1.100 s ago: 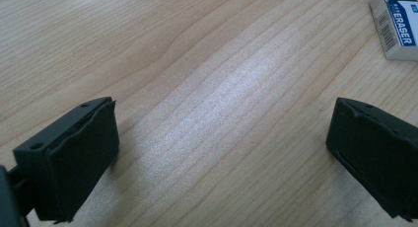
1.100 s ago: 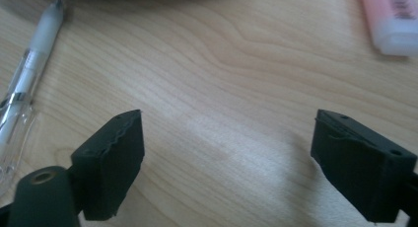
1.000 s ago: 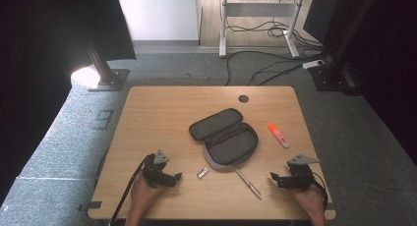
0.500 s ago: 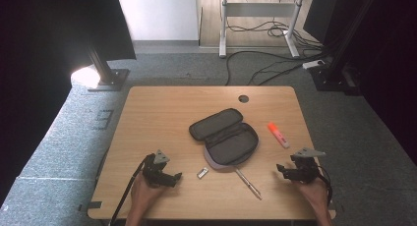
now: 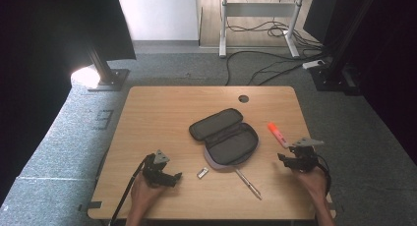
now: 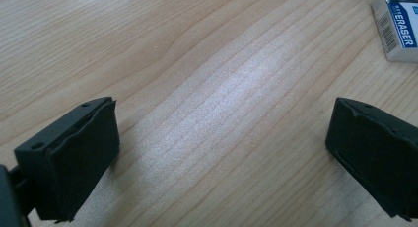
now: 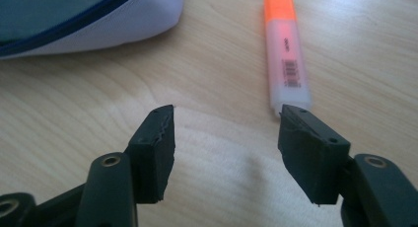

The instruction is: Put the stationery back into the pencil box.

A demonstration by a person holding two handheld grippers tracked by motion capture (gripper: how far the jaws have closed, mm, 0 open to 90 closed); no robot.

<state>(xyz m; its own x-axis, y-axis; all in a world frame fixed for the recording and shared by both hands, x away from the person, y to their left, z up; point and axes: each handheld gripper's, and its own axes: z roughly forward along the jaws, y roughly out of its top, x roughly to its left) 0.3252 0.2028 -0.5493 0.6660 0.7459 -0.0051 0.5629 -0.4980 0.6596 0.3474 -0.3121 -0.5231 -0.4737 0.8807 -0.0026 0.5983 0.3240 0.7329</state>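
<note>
A black pencil case [image 5: 225, 136] lies unzipped and spread open at the table's middle. An orange highlighter [image 5: 276, 133] rests to its right. My right gripper [image 5: 286, 155] sits just short of the highlighter's near end, pointing at it. In the right gripper view the highlighter [image 7: 285, 49] lies ahead of the right-hand jaw and the case [image 7: 88, 19] fills the upper left. This gripper [image 7: 226, 133] is open; its jaws have just been closing, with bare wood between them. My left gripper [image 5: 172, 178] rests at the front left, jaws wide open [image 6: 222, 153], aimed at a white eraser [image 6: 400, 24].
The eraser [image 5: 202, 173] lies just in front of the case. A silver pen [image 5: 248, 183] lies slanted near the table's front edge, between the two hands. A round cable hole [image 5: 243, 98] is at the back of the table [image 5: 157, 113].
My right hand has moved away from the front edge toward the highlighter. The left hand has stayed put.
</note>
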